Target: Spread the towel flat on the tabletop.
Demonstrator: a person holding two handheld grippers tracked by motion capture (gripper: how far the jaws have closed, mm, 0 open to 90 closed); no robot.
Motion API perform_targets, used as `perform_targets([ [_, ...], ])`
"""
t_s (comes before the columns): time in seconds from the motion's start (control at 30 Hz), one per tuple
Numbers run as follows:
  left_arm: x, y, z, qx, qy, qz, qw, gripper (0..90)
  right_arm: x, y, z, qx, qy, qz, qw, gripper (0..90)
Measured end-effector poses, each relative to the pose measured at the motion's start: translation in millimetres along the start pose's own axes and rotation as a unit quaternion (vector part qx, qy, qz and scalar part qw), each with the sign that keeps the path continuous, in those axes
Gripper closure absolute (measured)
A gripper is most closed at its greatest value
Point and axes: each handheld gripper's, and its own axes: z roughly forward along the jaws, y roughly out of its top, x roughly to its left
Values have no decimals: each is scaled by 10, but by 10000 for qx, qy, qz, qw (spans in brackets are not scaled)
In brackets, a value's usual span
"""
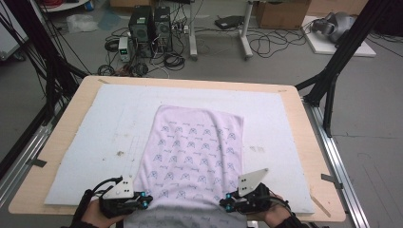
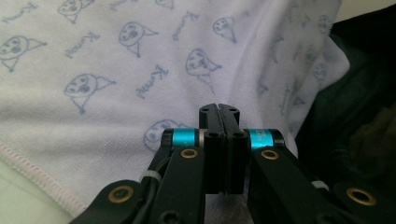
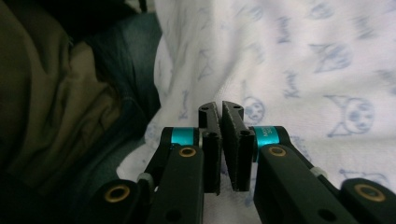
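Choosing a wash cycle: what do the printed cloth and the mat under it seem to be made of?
Printed cloth: soft knit, likely cotton, matte; fine pique texture and a stitched hem show in the left gripper view. Mat: pale, matte, probably felt or foam; flat, stained.

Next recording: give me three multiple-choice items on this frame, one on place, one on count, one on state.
1. The printed cloth lies on: A the floor; B the pale mat; C a chair.
2. Grippers at its near end: A one; B two; C three.
3. The left gripper has jaws: A wide open; B shut; C around a cup.
Key: B, the cloth is spread over the mat; B, left gripper and right gripper sit by its near corners; B, the jaws meet in the left gripper view.
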Motion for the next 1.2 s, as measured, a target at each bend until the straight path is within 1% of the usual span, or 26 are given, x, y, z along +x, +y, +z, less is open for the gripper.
perform_targets([
  [0.03, 12, 2, -10, -15, 47, -27, 10000, 829, -23, -25, -58, -113, -173, 136, 9997, 772],
  [0.07, 38, 6, -18, -24, 161, -93, 9998, 733, -42, -43, -93, -168, -293, 248, 9991, 745],
  [0.1, 59, 6, -15, -34, 187, -126, 9997, 642, -82, -73, -146, -184, -523, 373, 9978, 722],
  [0.13, 75, 4, -4, 5, 212, -145, 9997, 594, -115, -96, -172, -125, -618, 428, 9971, 706],
  [0.17, 80, -1, 10, 53, 213, -139, 9997, 586, -127, -113, -181, -35, -804, 422, 9959, 681],
  [0.2, 76, -16, 31, 75, 237, -59, 9997, 619, -134, -124, -184, 37, -921, 432, 9948, 679],
  [0.23, 75, -18, 27, 64, 285, -14, 9996, 662, -148, -146, -181, 75, -908, 453, 9948, 679],
  [0.27, 78, -15, 19, 93, 298, -20, 9995, 701, -153, -159, -168, 117, -946, 468, 9943, 685],
  [0.3, 80, -20, 17, 63, 297, 0, 9995, 798, -163, -171, -152, 213, -965, 467, 9940, 712],
  [0.33, 81, -29, 14, 42, 275, -22, 9996, 868, -169, -181, -133, 279, -960, 459, 9939, 719],
  [0.37, 75, -32, 12, 42, 298, -20, 9995, 878, -178, -198, -98, 405, -954, 439, 9936, 737],
  [0.4, 60, -34, 8, 36, 328, -8, 9995, 881, -174, -207, -89, 337, -935, 436, 9941, 811],
  [0.43, 56, -35, 3, 53, 328, -5, 9994, 885, -175, -213, -97, 348, -750, 436, 9956, 874],
  [0.5, 37, -51, -19, 59, 318, -22, 9995, 886, -161, -217, -102, 375, -754, 371, 9958, 883],
  [0.6, -28, -91, -64, 59, 264, -70, 9996, 887, -140, -232, -120, 378, -610, 368, 9967, 885],
  [0.67, -54, -109, -95, 3, 283, -68, 9996, 886, -129, -239, -149, 283, -553, 355, 9974, 894],
  [0.73, -30, -94, -110, -105, 297, -137, 9994, 866, -135, -230, -184, 111, -632, 470, 9968, 821],
  [0.77, -20, -87, -111, -151, 336, -137, 9992, 833, -170, -219, -196, 13, -615, 579, 9964, 793],
  [0.87, 43, -57, -111, -283, 502, -204, 9981, 737, -240, -193, -208, -84, -799, 674, 9945, 721],
  [0.9, 80, -42, -113, -353, 576, -226, 9975, 715, -276, -185, -215, -107, -897, 740, 9932, 713],
  [0.97, 162, -2, -107, -488, 711, -332, 9957, 671, -363, -170, -233, -240, -1017, 830, 9911, 662],
  [1.03, 262, 50, -96, -602, 854, -504, 9932, 616, -450, -152, -260, -375, -1092, 957, 9887, 636],
  [1.1, 326, 90, -78, -622, 926, -557, 9922, 569, -546, -128, -289, -457, -1257, 1043, 9855, 560],
  [1.13, 371, 112, -70, -593, 1004, -558, 9916, 548, -579, -126, -301, -502, -1268, 1090, 9846, 555],
  [1.17, 402, 123, -68, -610, 1019, -622, 9910, 514, -615, -126, -320, -600, -1305, 1128, 9832, 543],
  [1.2, 446, 139, -70, -665, 1070, -678, 9897, 501, -631, -127, -331, -636, -1377, 1132, 9819, 526],
])
